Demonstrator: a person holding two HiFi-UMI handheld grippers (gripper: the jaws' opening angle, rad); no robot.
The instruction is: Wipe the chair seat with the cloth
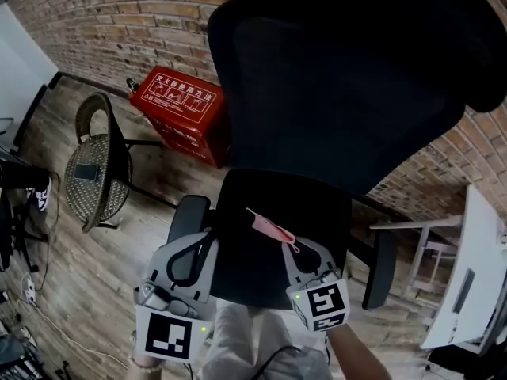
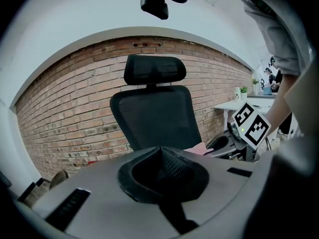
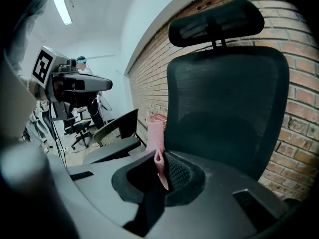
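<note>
The right gripper is clamped on a pink cloth over the black chair seat at lower centre, and the cloth's free end sticks out past the jaws. The left gripper, at lower left, is closed on nothing. It sits at the seat's left edge by an armrest. The tall mesh backrest fills the upper right. Against the brick wall stands a red box with white Chinese characters too small to read. A wicker chair is at the left.
</note>
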